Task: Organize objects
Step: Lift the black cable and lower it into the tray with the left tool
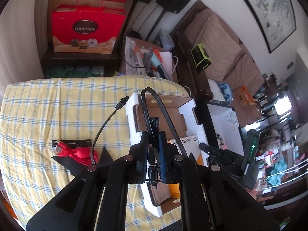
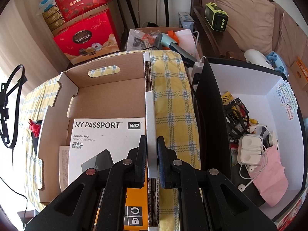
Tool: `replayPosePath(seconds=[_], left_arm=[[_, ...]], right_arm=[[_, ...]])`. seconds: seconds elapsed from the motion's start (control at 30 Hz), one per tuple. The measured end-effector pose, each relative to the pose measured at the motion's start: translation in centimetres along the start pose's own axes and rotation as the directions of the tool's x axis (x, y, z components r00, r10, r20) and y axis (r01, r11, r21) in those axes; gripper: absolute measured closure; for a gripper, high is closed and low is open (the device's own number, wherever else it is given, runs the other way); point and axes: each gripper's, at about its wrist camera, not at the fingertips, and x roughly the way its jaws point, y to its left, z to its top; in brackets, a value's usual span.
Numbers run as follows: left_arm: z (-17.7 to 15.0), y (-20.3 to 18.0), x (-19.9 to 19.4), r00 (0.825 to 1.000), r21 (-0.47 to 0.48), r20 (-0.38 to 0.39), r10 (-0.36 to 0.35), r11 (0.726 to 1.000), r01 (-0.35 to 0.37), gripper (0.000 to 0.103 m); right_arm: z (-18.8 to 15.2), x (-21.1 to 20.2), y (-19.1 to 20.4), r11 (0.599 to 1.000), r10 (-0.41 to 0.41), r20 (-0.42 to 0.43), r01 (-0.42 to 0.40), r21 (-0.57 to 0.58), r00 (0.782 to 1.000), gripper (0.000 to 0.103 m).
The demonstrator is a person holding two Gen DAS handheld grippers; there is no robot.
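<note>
In the left wrist view my left gripper (image 1: 154,136) is shut on a flat black cable (image 1: 144,105), held above the table. The cable loops up over the fingers, and one plug end (image 1: 122,102) arcs out to the left. Below it stands an open cardboard box (image 1: 132,115) with white outer walls. My right gripper (image 2: 151,137) is shut on that box's right wall (image 2: 149,105). A white "My Passport" carton (image 2: 107,134) lies inside the box. The held cable's loop (image 2: 13,77) shows at the right wrist view's left edge.
A red USB cable (image 1: 77,153) and a black strip (image 1: 77,142) lie on the yellow checked tablecloth (image 1: 48,111), left of the box. A black-and-white bin (image 2: 250,80) to the right holds cables, white earphones (image 2: 250,150) and a pink cloth. Red gift boxes (image 1: 86,28) stand behind the table.
</note>
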Motion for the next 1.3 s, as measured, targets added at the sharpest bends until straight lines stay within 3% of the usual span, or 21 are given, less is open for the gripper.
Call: replayPosePath(seconds=[0.3, 0.5, 0.7, 0.87, 0.93, 1.0, 1.17, 1.3], left_arm=[[1.8, -2.7, 7.0, 0.999, -0.021, -0.002, -0.052, 0.998, 0.052, 0.093], [2.6, -2.3, 10.6, 0.998, -0.149, 0.019, -0.065, 0.987, 0.067, 0.093], [2.3, -1.6, 12.0, 0.998, -0.224, 0.056, -0.024, 0.974, 0.036, 0.093], [1.7, -1.5, 13.0, 1.0, -0.246, 0.009, 0.006, 0.969, -0.004, 0.093], [1.6, -1.8, 14.3, 0.996, -0.217, -0.083, 0.018, 0.976, -0.035, 0.088], [1.6, -1.9, 14.9, 0.99, -0.196, -0.138, -0.005, 0.98, -0.022, 0.078], [1.4, -2.0, 12.8, 0.99, -0.17, -0.134, -0.039, 0.985, 0.015, 0.049], [1.5, -1.8, 10.8, 0.985, -0.137, -0.152, -0.08, 0.989, 0.059, 0.047]], right_arm=[[0.0, 0.0, 0.0, 1.0, 0.0, 0.001, 0.0, -0.001, 1.0, 0.093], [-0.2, 0.0, 0.0, 1.0, 0.011, 0.005, -0.011, 0.0, 1.0, 0.093], [-0.3, -0.1, -0.1, 1.0, 0.013, 0.01, -0.013, -0.002, 1.0, 0.093], [-0.3, -0.1, 0.0, 1.0, 0.007, 0.013, -0.006, -0.014, 1.0, 0.092], [-0.3, -0.1, 0.1, 1.0, 0.008, 0.014, -0.008, -0.013, 1.0, 0.092], [-0.4, -0.1, 0.0, 1.0, 0.011, 0.014, -0.011, -0.01, 1.0, 0.092], [-0.4, -0.1, -0.1, 1.0, 0.019, 0.014, -0.019, -0.006, 1.0, 0.092], [-0.3, -0.1, -0.1, 1.0, 0.017, 0.014, -0.017, -0.008, 1.0, 0.092]])
